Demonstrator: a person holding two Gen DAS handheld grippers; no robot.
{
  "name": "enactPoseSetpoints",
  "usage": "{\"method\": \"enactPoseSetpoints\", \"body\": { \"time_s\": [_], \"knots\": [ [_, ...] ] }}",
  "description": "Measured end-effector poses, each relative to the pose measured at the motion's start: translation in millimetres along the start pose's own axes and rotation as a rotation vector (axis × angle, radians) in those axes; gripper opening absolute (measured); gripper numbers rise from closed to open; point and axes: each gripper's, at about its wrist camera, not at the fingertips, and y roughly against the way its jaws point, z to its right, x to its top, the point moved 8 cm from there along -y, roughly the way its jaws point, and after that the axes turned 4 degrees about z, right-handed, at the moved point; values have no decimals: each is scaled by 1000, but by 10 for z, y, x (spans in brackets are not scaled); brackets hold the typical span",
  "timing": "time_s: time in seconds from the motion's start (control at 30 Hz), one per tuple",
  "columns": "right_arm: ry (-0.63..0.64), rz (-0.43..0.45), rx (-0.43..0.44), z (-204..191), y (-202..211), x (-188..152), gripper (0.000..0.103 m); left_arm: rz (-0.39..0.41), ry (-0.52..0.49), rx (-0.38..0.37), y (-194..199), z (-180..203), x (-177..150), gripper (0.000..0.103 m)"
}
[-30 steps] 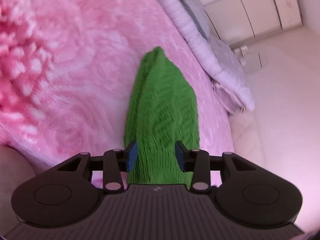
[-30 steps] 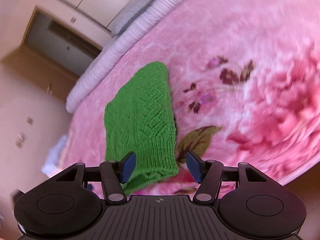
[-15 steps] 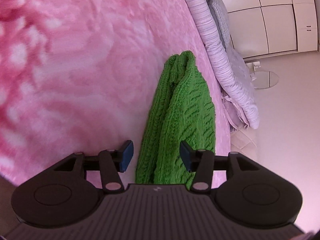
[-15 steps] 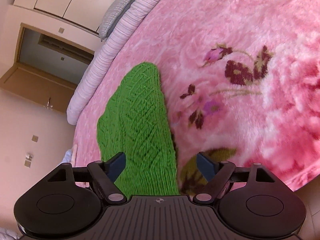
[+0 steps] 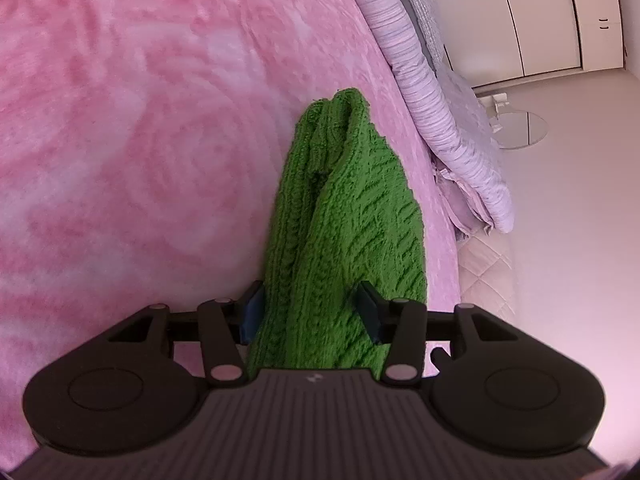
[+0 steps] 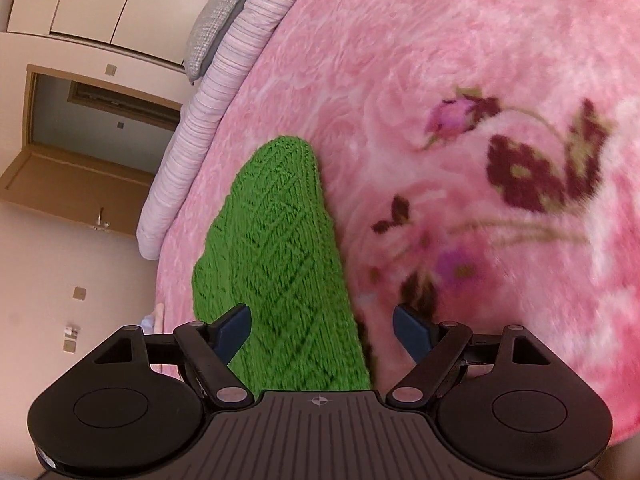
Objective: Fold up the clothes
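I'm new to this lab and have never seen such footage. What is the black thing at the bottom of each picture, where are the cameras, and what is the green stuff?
No robot here: a person holds a black two-finger tool in each hand, and a fisheye camera on each tool looks forward along its fingers. One picture comes from the left gripper, the other from the right gripper. The green cable-knit garment lies folded on a fluffy pink flowered blanket on a bed. A rolled lilac striped quilt lies along the blanket's edge. Both tools' jaws are open. The knit lies between the left jaws and partly between the right ones, so nothing is gripped. Whether the blue pads touch it, I cannot tell.
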Motion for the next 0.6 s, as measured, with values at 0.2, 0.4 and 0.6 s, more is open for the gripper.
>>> {"method": "enactPoseSetpoints", "body": {
  "time_s": [0.2,0.4,0.6],
  "knots": [
    [32,-30,37,-71,-158,45,81,-28,-5,-34,-107,11,56,41],
    [73,-60,78,-141,-306,75,81,-52,-4,-74,-228,55,101,40],
    [156,-96,78,-234,-566,76,61,-89,-4,-111,-372,76,139,32]
  ]
}}
